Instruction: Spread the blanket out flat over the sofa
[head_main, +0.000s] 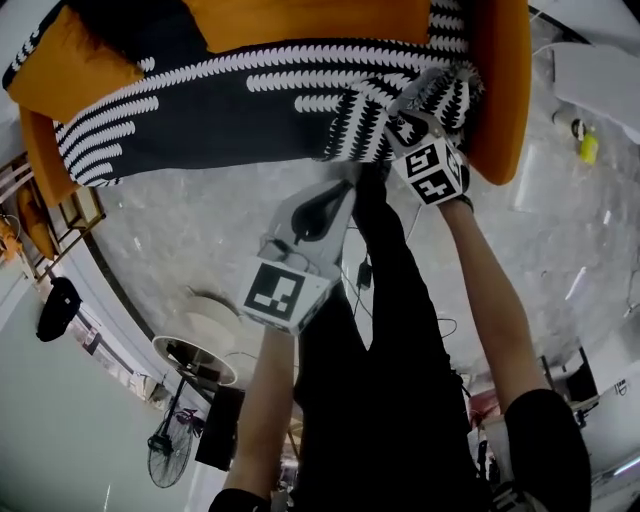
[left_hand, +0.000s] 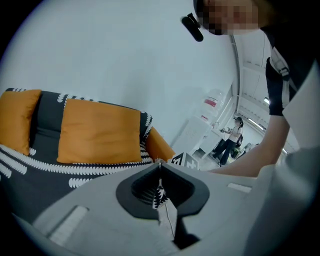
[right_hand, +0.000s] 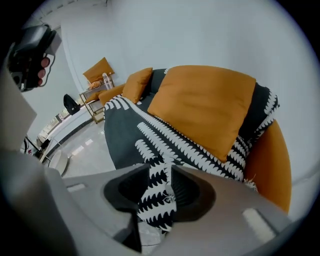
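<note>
A black blanket (head_main: 230, 100) with white leaf rows lies draped over the orange sofa (head_main: 505, 90), hanging down its front. My right gripper (head_main: 420, 105) is at the blanket's right front corner. In the right gripper view its jaws (right_hand: 161, 167) stand apart, with a fold of the blanket (right_hand: 150, 135) loose between them. My left gripper (head_main: 335, 195) hangs just below the blanket's front hem. In the left gripper view its jaws (left_hand: 160, 164) are closed, with a thin strip of patterned blanket cloth pinched between them. Orange back cushions (right_hand: 205, 105) rest on the blanket (left_hand: 30, 170).
Grey marble floor lies in front of the sofa. A wooden side rack (head_main: 60, 215) and a black bag (head_main: 55, 305) stand at the left, a round low table (head_main: 195, 360) and a floor fan (head_main: 170, 450) nearer me. A person (left_hand: 232, 137) stands far off.
</note>
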